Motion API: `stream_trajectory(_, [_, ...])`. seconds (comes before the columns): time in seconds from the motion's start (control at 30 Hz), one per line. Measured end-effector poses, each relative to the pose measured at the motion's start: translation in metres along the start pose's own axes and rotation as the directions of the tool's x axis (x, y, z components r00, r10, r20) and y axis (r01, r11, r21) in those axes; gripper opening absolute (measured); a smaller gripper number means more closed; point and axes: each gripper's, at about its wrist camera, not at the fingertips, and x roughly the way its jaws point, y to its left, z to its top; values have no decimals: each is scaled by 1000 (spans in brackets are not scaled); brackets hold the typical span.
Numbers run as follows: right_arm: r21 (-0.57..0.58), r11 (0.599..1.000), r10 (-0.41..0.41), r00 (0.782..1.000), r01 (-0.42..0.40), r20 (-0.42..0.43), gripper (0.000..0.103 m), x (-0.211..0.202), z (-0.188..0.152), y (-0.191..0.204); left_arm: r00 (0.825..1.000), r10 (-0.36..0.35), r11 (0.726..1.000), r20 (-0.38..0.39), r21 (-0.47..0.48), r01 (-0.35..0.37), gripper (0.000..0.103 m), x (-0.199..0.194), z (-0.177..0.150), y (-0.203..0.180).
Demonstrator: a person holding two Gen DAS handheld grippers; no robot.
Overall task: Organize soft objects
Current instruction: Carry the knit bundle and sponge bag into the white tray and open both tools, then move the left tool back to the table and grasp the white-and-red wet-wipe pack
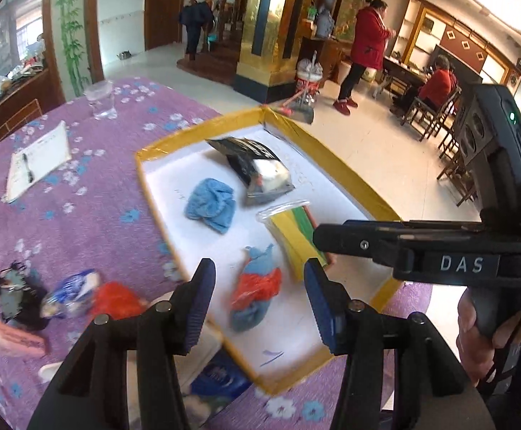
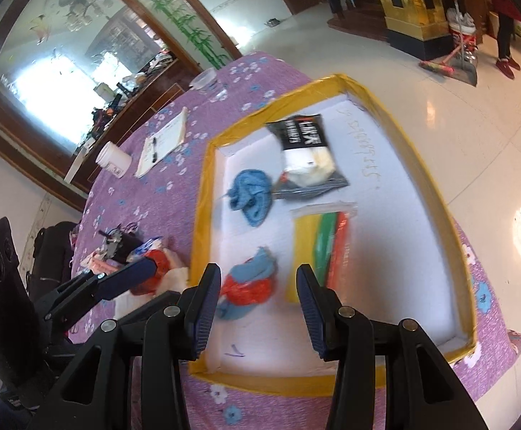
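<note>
Your left gripper (image 1: 258, 301) and right gripper (image 2: 258, 308) both hang spread and empty above the blue-and-red bundle (image 1: 255, 297), which lies in the near part of the yellow-edged tray (image 2: 436, 193). Next pickup likely: the heap (image 1: 70, 295) left of the tray. Only the left view shows your hand (image 1: 482, 337).

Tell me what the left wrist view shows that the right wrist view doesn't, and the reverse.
Only the left wrist view: a seated person in red at a table, and the hand holding the right gripper.

Only the right wrist view: a large wall mirror and a white jar lying on the purple cloth.

Both: the yellow-edged tray holding a blue towel, a black-and-white packet, a bag of coloured cloths and a blue-and-red bundle.
</note>
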Motion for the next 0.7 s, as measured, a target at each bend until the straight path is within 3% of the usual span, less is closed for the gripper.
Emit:
stream_trajectory(0.33, [-82, 996, 22, 998, -27, -64, 47, 19, -38, 71, 994, 56, 989, 94, -142, -42, 51, -84, -31, 77])
stream_trajectory(0.7, [-150, 986, 52, 988, -74, -148, 48, 54, -87, 144, 982, 173, 918, 70, -373, -135, 51, -146, -105, 195])
